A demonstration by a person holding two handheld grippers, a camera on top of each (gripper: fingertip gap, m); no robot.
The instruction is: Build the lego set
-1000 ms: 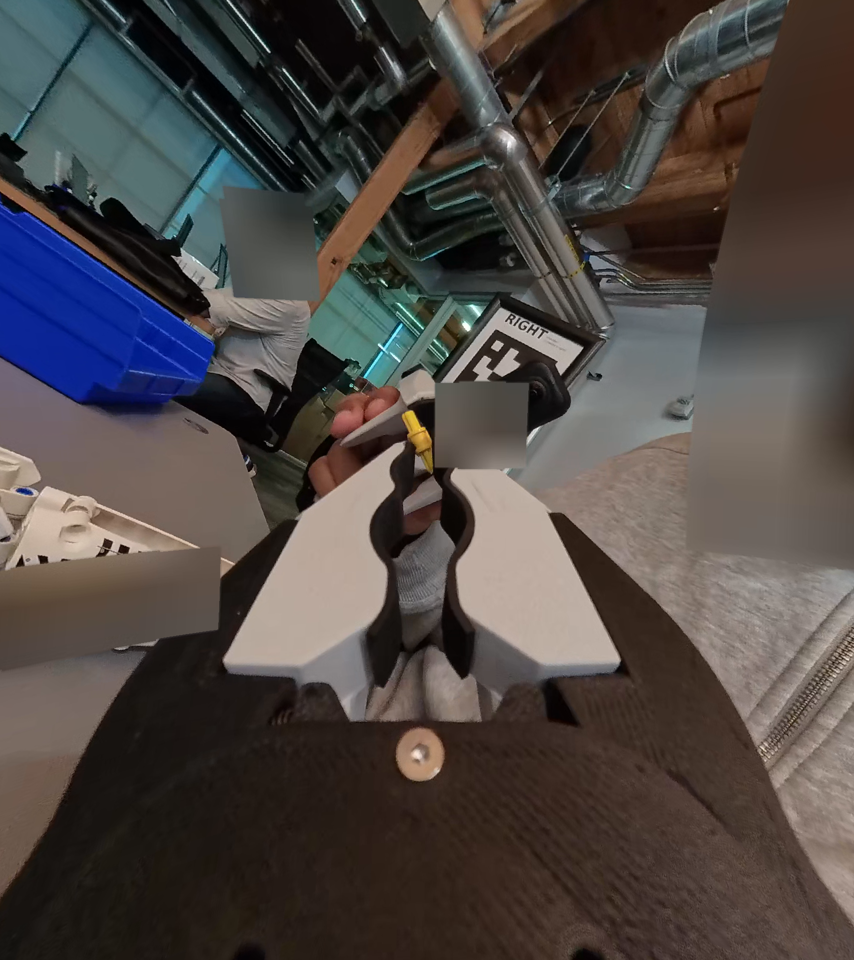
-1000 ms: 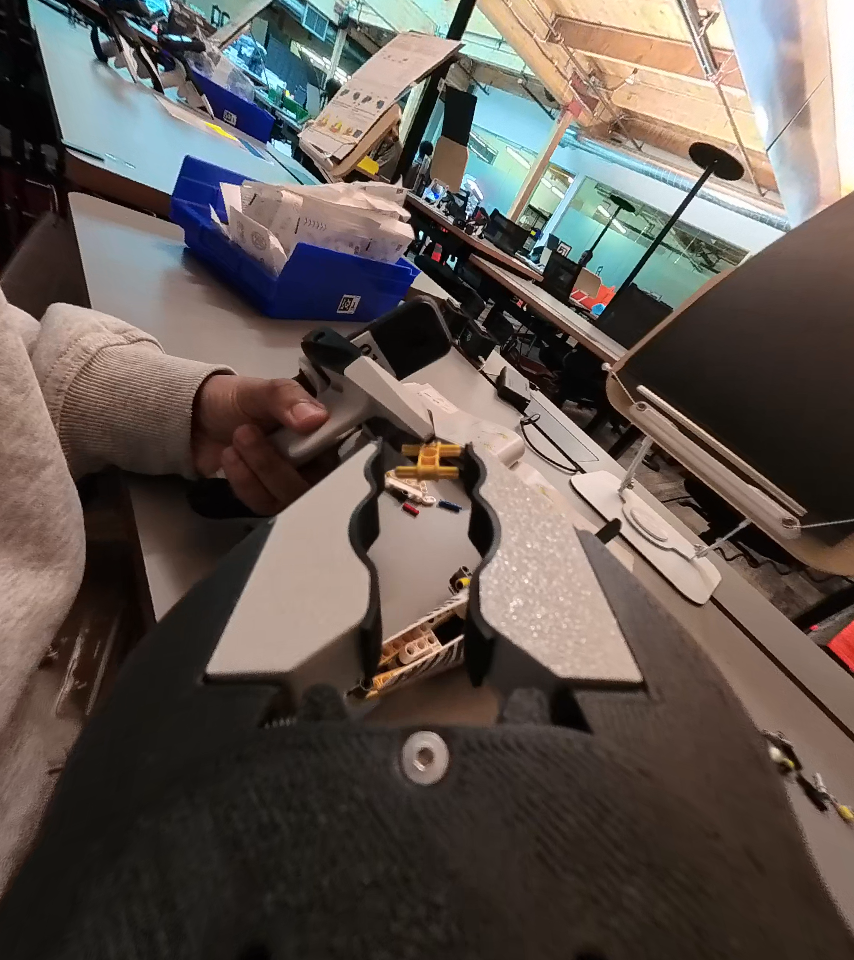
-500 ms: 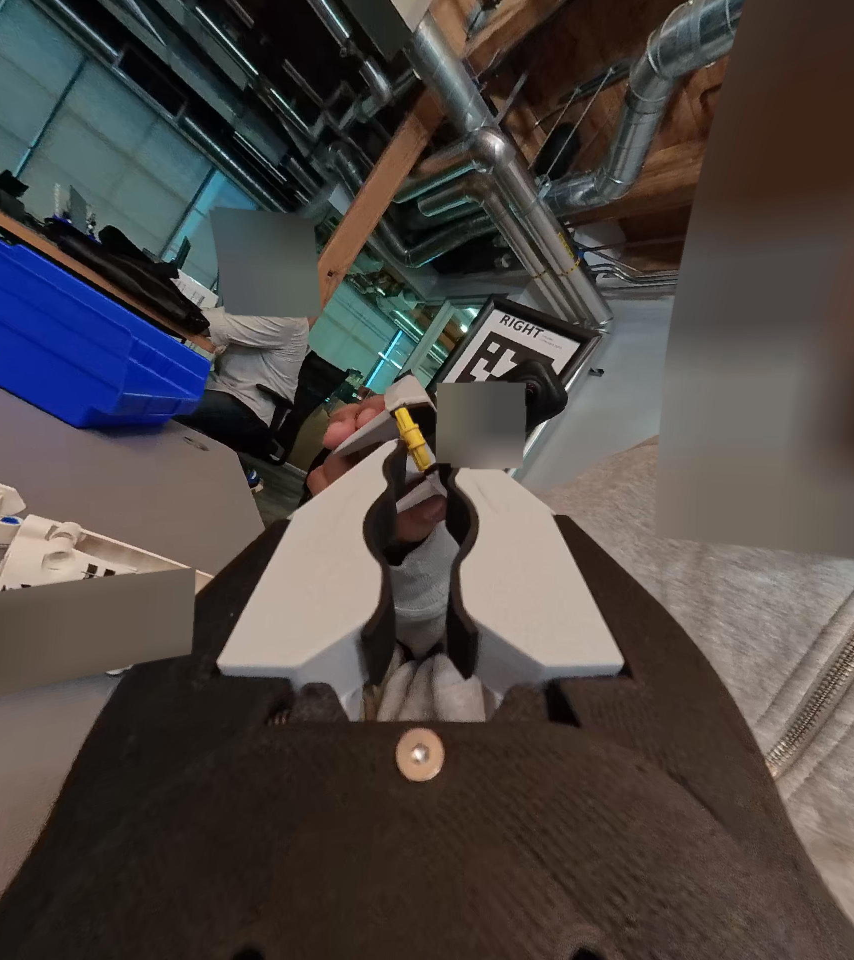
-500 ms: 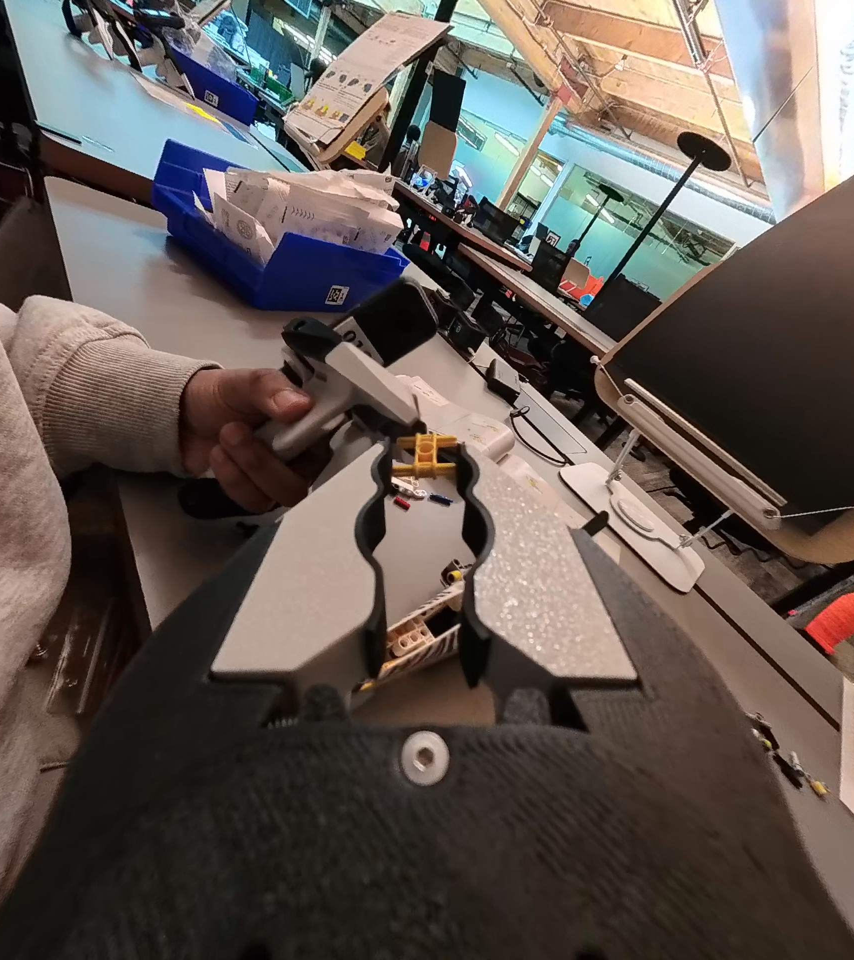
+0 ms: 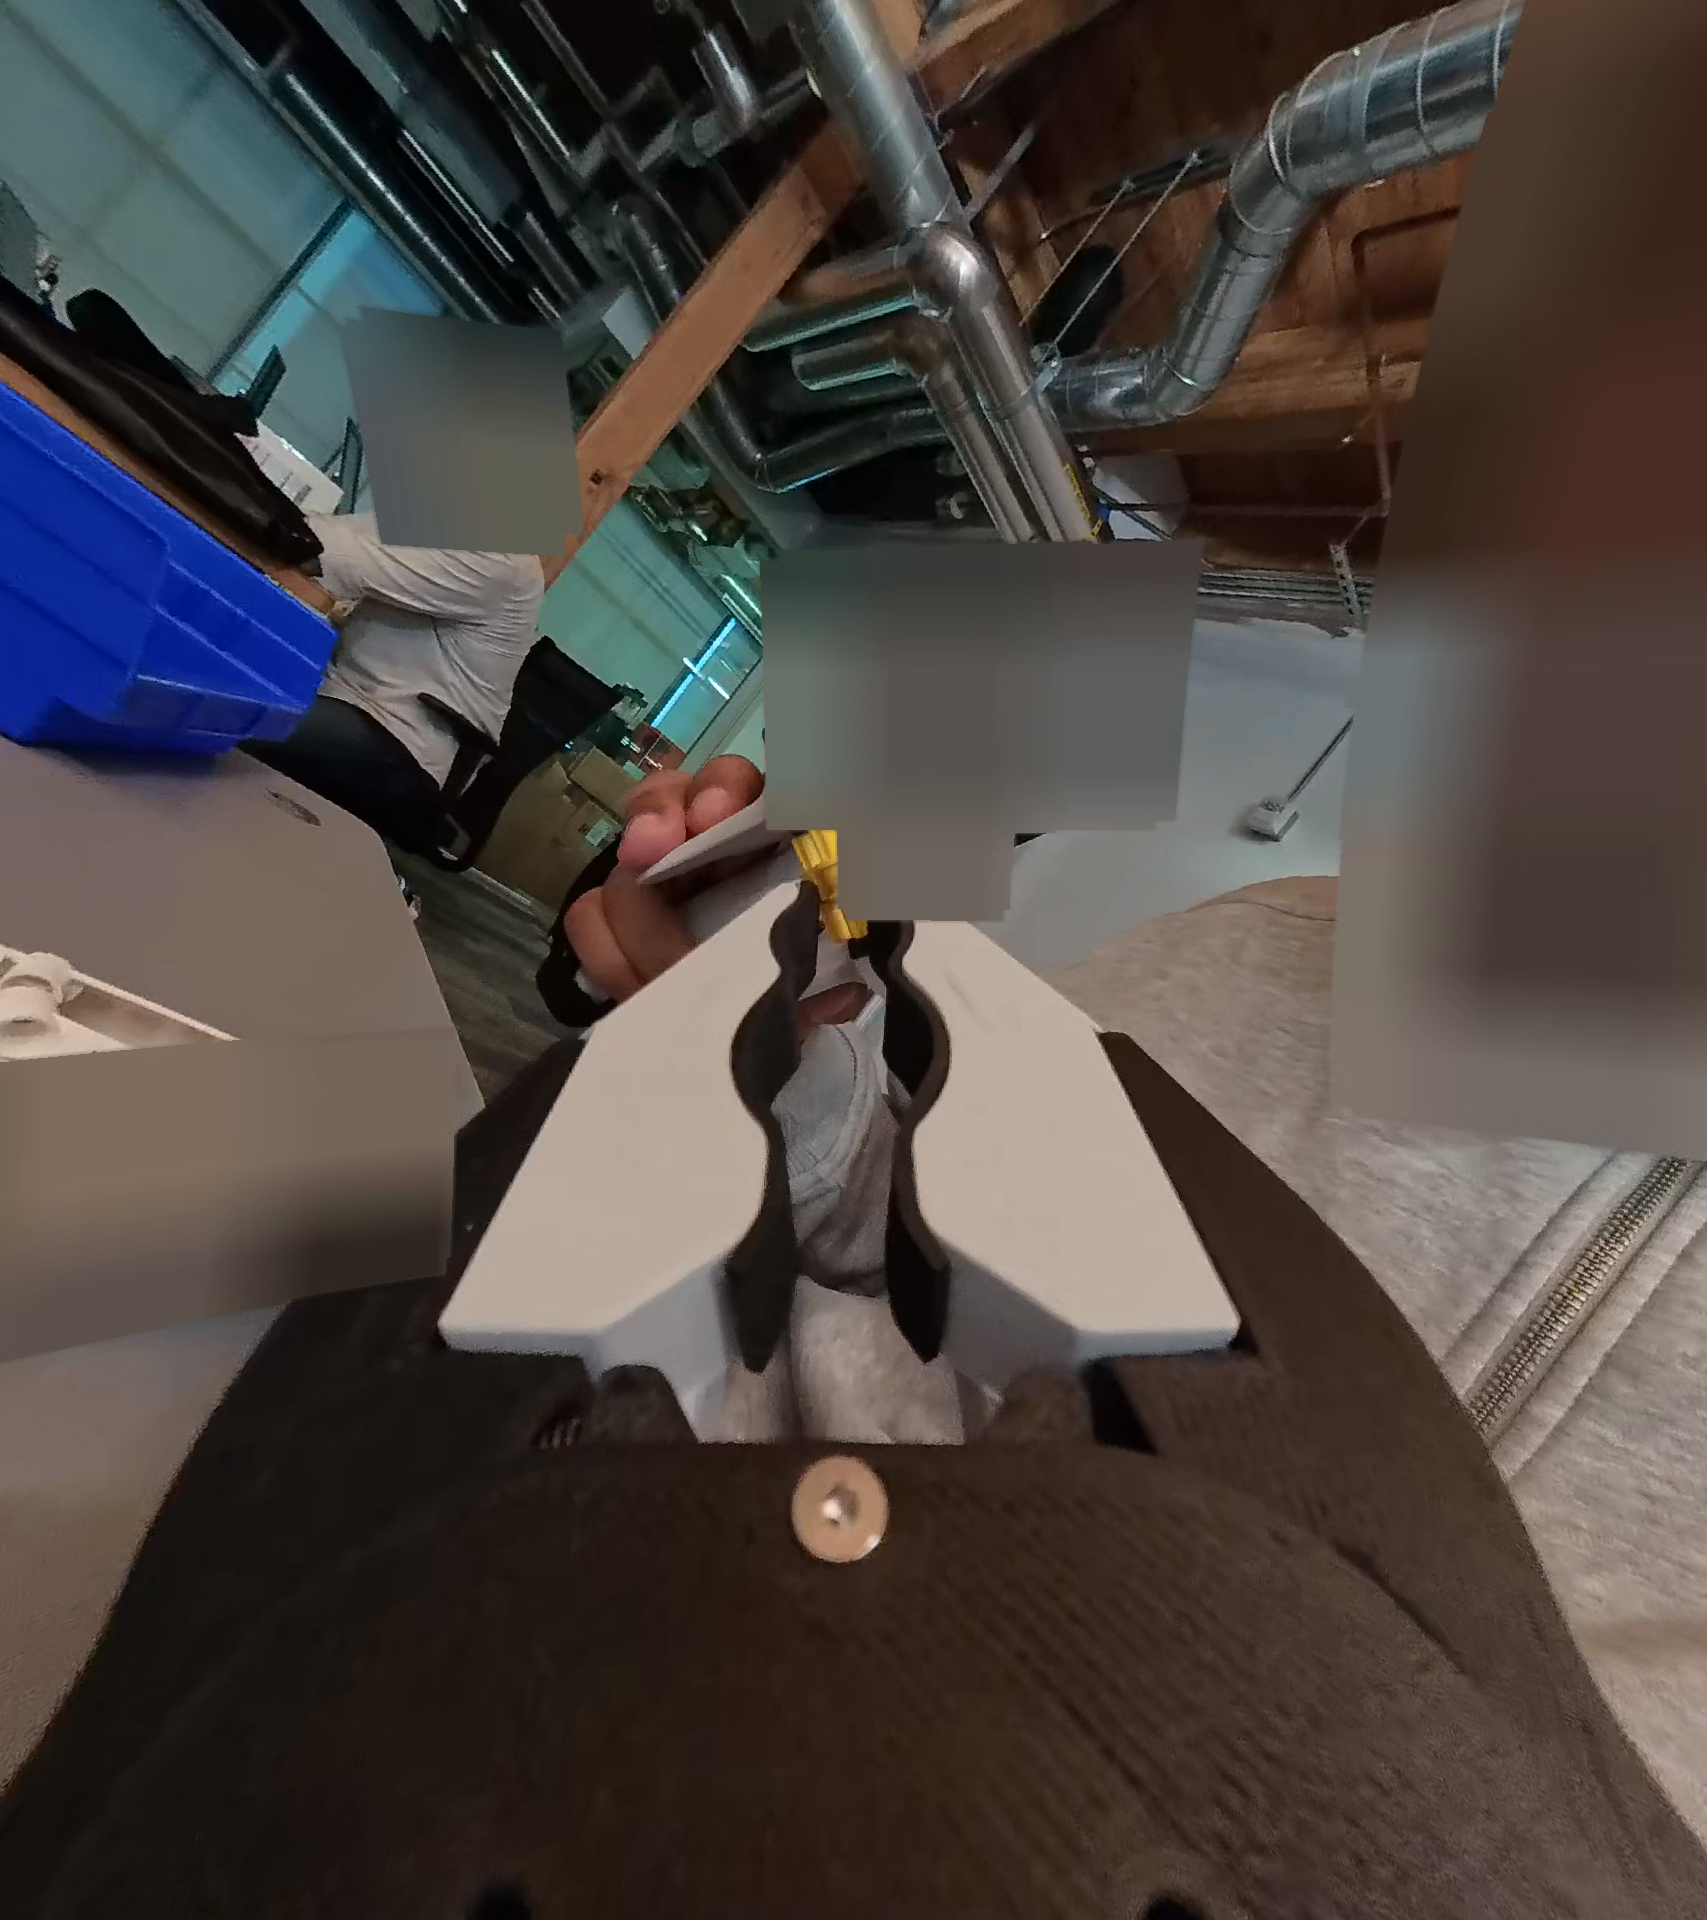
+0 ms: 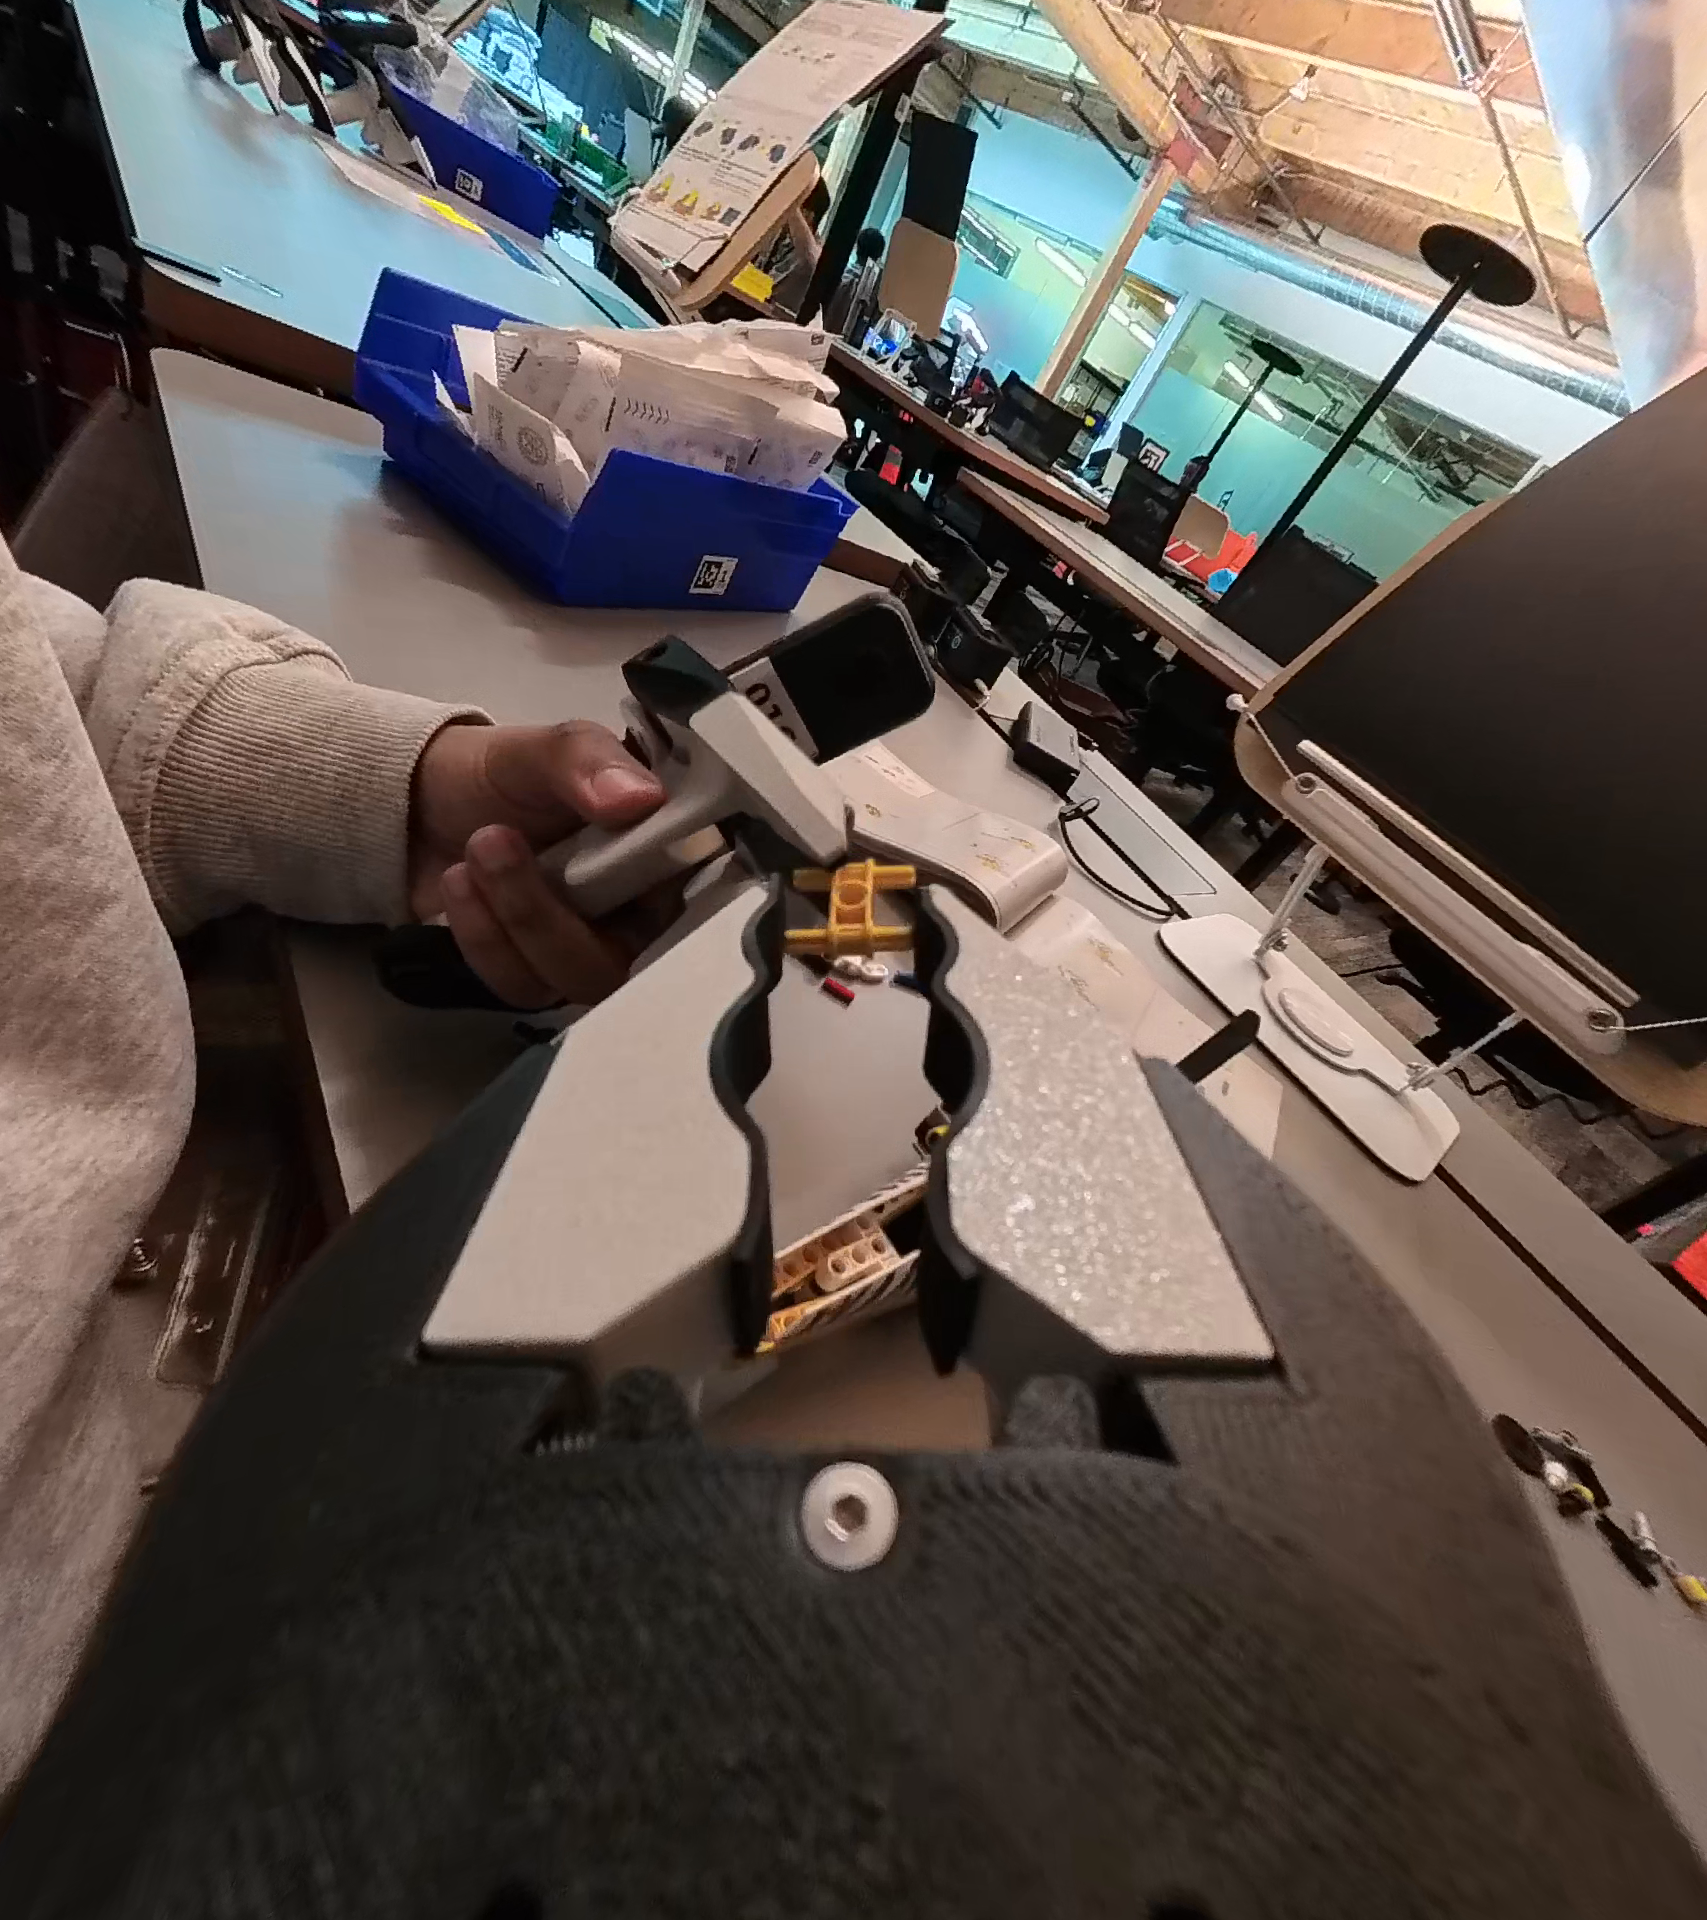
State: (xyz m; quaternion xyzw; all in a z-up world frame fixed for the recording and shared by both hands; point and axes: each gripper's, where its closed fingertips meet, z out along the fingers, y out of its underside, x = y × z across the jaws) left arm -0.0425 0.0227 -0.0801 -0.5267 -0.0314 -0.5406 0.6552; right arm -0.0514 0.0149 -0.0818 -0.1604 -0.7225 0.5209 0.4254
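Note:
A small yellow lego connector (image 6: 849,909) sits crosswise between the tips of my right gripper (image 6: 849,925), which is shut on it above the table. My left gripper (image 5: 844,930) points back at it from the other side. Its jaws stand narrowly apart with the yellow piece (image 5: 823,883) at their tips, partly behind a blurred patch. I cannot tell whether they grip it. In the right wrist view the left gripper's body (image 6: 755,769) shows in a hand just behind the piece. A partly built white and tan lego model (image 6: 849,1257) lies on the table under my right fingers.
A blue bin (image 6: 620,540) full of paper bags stands at the back of the grey table (image 6: 309,520). Small loose pieces (image 6: 870,971) lie beyond the tips, more (image 6: 1597,1507) lie at the right. A dark board on a white stand (image 6: 1327,1049) is at the right. Another person sits behind (image 5: 433,623). The grippers are tip to tip, or close to it.
Both grippers have shifted and tilted slightly together. The yellow piece has kept its place at both pairs of tips. No jaw has opened or shut.

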